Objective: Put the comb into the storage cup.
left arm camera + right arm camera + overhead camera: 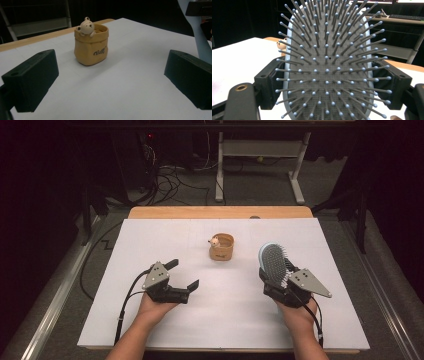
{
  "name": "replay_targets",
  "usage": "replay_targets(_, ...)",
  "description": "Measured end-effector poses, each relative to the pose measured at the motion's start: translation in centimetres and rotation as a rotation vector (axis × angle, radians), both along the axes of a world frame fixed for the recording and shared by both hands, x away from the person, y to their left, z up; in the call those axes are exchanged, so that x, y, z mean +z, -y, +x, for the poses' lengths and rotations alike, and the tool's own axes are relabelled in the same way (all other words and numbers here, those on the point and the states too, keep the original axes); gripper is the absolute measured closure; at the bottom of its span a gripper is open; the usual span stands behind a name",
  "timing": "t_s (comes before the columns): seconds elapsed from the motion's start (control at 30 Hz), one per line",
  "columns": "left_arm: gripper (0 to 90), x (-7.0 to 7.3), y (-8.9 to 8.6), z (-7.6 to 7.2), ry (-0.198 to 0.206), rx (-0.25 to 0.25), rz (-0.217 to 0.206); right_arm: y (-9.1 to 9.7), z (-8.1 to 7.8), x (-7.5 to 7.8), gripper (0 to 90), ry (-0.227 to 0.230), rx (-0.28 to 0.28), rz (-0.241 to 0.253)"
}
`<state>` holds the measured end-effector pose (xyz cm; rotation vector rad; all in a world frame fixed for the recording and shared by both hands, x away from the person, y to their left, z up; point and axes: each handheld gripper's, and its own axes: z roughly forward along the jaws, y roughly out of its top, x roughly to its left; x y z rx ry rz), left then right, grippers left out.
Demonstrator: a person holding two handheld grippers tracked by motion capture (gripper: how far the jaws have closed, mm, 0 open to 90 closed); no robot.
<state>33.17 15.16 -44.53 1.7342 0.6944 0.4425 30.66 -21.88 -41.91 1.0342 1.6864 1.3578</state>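
Observation:
A tan pouch-shaped cup (222,247) with a small bear figure (214,241) on its rim stands upright in the middle of the white table; the left gripper view has the cup (91,47) straight ahead. My left gripper (182,274) hovers low at the left, open and empty, pointing toward the cup from some way off. My right gripper (276,275) is shut on the sides of a light blue paddle hairbrush (273,261), held upright off the table to the right of the cup. The bristled grey pad of the hairbrush (327,62) faces the right gripper view's camera.
The white sheet (165,235) covers a wooden table (220,212) whose far edge shows bare. Behind it are a desk frame (260,165) and tangled cables (170,180) on the floor. A metal rail (60,290) runs along the left side.

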Motion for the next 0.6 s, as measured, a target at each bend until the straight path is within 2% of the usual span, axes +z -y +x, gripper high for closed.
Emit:
replay_targets(0.1, 0.0, -0.2, 0.5, 0.0, -0.002, -0.010, -0.001, -0.1, 0.0, 0.0, 20.5, 0.001, 0.000, -0.003)
replay_targets(0.2, 0.0, -0.5, 1.4, -0.1, -0.003, -0.023, 0.034, -0.2, -0.1, 0.0, 20.5, 0.005, 0.000, -0.008)
replay_targets(0.33, 0.0, -0.6, 2.0, -0.4, -0.005, -0.048, 0.048, -0.2, -0.1, 0.1, 20.5, 0.011, 0.001, -0.010)
replay_targets(0.43, 0.0, -0.5, 2.1, -0.6, -0.003, -0.059, 0.045, -0.3, -0.2, 0.1, 20.5, 0.013, 0.002, -0.012)
replay_targets(0.6, 0.0, 0.0, 1.8, -1.0, -0.007, -0.073, 0.007, -0.4, -0.3, 0.2, 20.5, 0.023, 0.011, -0.011)
